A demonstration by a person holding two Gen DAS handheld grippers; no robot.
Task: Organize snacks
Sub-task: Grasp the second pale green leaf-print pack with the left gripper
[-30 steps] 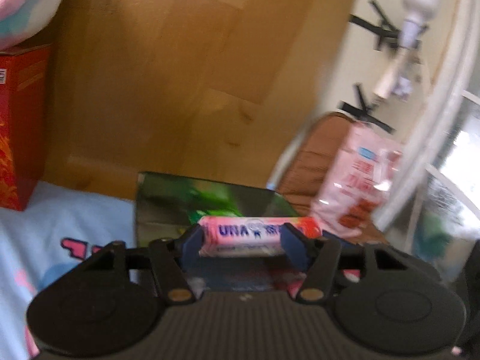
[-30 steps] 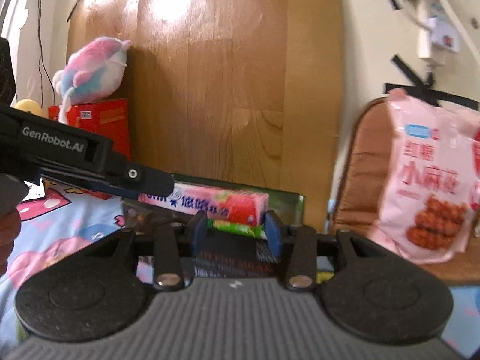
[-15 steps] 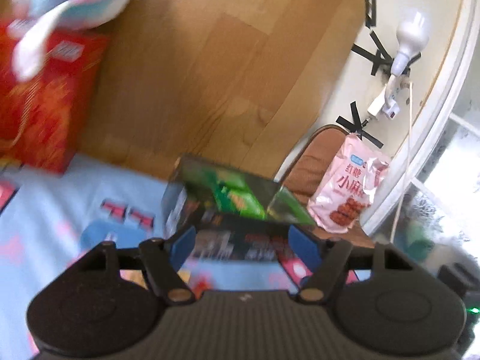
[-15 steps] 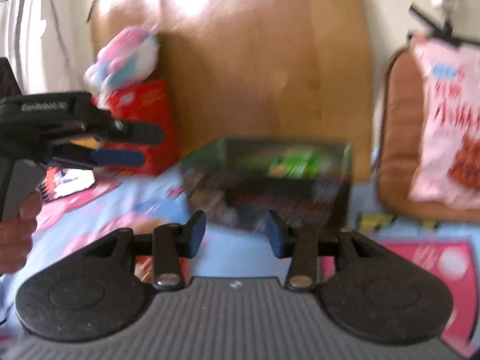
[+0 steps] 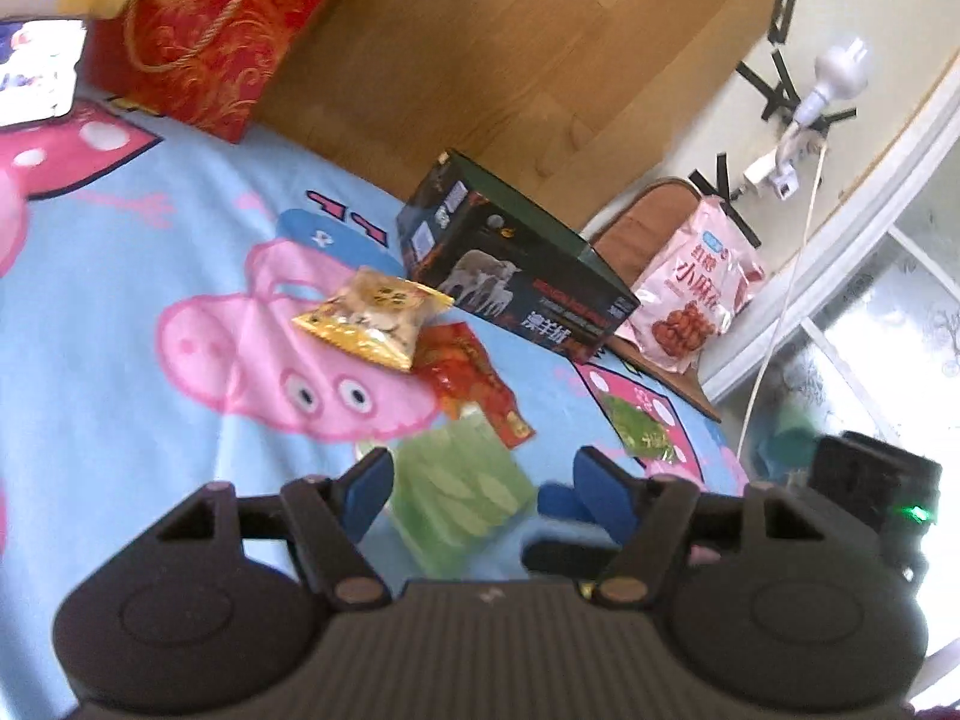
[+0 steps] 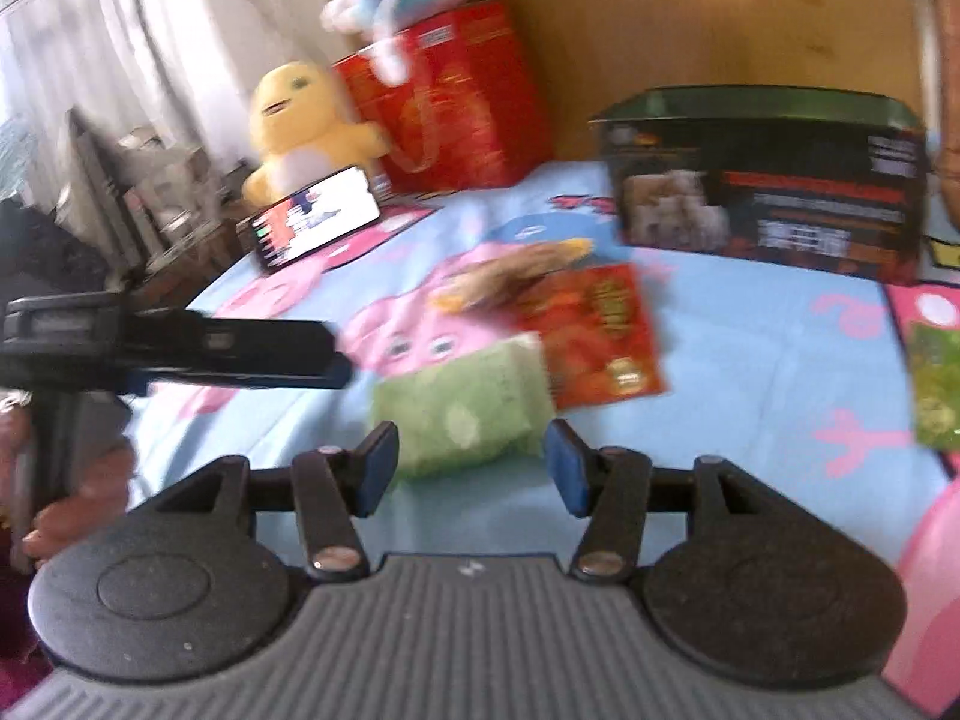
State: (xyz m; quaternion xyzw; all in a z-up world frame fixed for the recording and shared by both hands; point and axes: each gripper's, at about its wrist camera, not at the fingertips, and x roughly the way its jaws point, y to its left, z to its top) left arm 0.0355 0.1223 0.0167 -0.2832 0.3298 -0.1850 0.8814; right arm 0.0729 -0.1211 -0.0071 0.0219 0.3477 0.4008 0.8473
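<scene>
A dark open box [image 5: 516, 264] [image 6: 768, 204] stands on the cartoon-print blanket. In front of it lie a yellow snack packet [image 5: 372, 318] [image 6: 510, 276], a red packet [image 5: 474, 384] [image 6: 594, 336] and a pale green packet [image 5: 462, 492] [image 6: 462, 402]. A small green packet [image 5: 642, 426] [image 6: 936, 384] lies to the right. My left gripper [image 5: 480, 492] is open and empty above the pale green packet. My right gripper [image 6: 471, 468] is open and empty just in front of the same packet. The left gripper also shows at the left of the right wrist view [image 6: 240, 354].
A red gift box [image 5: 222, 30] [image 6: 450, 102] with plush toys stands at the back by the wooden headboard [image 5: 510, 60]. A pink snack bag [image 5: 690, 294] leans on a brown cushion. A phone [image 6: 312, 216] lies at the blanket's left edge.
The left gripper let go of the pink candy bar over the box and opened. Both grippers pulled back from the box and now hover low over the loose packets.
</scene>
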